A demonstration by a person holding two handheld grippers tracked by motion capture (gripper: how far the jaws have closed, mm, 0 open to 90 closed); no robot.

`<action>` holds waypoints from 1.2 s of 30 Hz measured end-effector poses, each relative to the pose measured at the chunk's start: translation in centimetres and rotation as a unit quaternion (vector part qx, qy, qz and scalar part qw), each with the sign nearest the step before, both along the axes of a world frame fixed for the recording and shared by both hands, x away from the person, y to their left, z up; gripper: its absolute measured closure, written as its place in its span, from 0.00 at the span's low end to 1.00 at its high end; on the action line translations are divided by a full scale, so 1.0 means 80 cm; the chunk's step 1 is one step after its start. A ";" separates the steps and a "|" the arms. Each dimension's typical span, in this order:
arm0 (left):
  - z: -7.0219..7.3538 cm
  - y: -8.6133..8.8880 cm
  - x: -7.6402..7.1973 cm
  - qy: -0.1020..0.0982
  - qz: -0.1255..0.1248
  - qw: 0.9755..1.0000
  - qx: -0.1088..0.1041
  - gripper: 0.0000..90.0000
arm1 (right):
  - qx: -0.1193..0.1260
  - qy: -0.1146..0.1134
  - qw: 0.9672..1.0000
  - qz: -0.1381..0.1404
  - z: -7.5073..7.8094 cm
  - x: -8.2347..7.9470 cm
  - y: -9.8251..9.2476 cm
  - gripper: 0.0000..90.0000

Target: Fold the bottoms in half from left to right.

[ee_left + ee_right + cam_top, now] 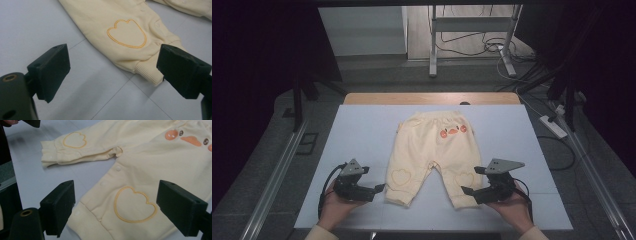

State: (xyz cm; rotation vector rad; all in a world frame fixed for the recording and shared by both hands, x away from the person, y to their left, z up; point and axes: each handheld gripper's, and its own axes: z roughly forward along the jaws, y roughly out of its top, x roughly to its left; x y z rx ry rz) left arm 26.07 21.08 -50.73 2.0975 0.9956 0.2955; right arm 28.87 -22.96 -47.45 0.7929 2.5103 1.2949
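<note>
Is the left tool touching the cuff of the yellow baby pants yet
Cannot tell. In the left gripper view the left tool is open, and one black jaw overlaps the ribbed cuff of the pale yellow cotton baby pants, hiding any contact or gap.

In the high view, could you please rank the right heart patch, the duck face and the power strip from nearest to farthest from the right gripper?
1. Right heart patch, just left of the right gripper.
2. Duck face, up near the waistband.
3. Power strip, on the floor beyond the table's right edge.

Dim, soft overhead light, dark surroundings
</note>
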 end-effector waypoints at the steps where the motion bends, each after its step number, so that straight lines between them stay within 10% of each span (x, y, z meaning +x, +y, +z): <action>1: 0.000 0.000 0.000 0.000 0.000 1.000 0.001 0.12 | -0.001 -0.001 1.000 0.002 0.000 0.000 0.003 0.17; 36: -0.001 0.000 0.000 0.001 0.001 1.000 0.001 0.12 | -0.020 -0.008 0.998 0.065 -0.002 0.008 0.094 0.18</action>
